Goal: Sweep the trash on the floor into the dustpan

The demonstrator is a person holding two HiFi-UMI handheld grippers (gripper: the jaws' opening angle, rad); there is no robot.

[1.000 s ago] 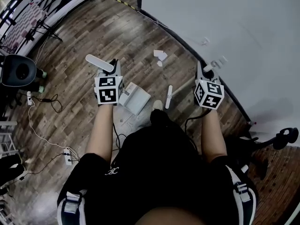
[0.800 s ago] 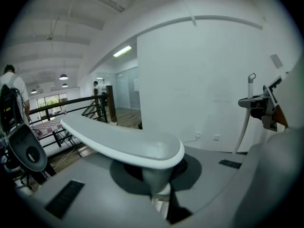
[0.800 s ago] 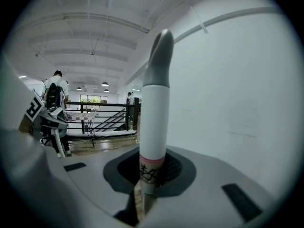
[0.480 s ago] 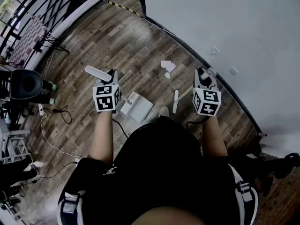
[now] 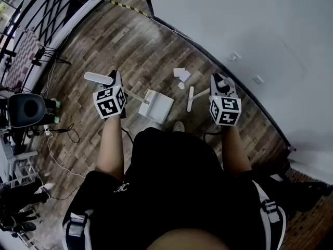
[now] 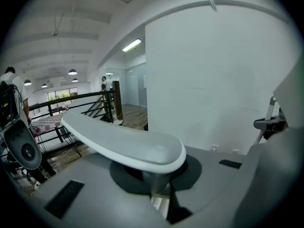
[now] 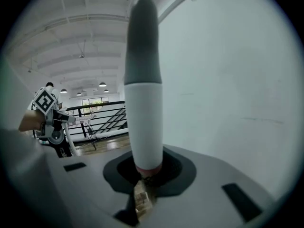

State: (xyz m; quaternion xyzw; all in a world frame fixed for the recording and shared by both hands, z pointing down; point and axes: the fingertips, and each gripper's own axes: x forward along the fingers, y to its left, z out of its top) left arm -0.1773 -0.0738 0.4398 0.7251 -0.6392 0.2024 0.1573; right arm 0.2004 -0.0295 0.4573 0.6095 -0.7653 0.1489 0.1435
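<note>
left gripper (image 5: 115, 78): jaws clamped, forearm forward | right gripper (image 5: 220, 82): jaws clamped, forearm forward

Bits of trash (image 5: 181, 75) are too small to identify. In both gripper views, the dustpan (image 5: 157, 106) tray and broom (image 5: 190, 99) bristles sit hidden below their handles.

The dustpan (image 5: 157, 105) is white, as are the trash scraps (image 5: 181, 75). The broom handle (image 7: 143, 118) is white with a grey tip, and the floor (image 5: 140, 51) is brown wood-grain planks.
</note>
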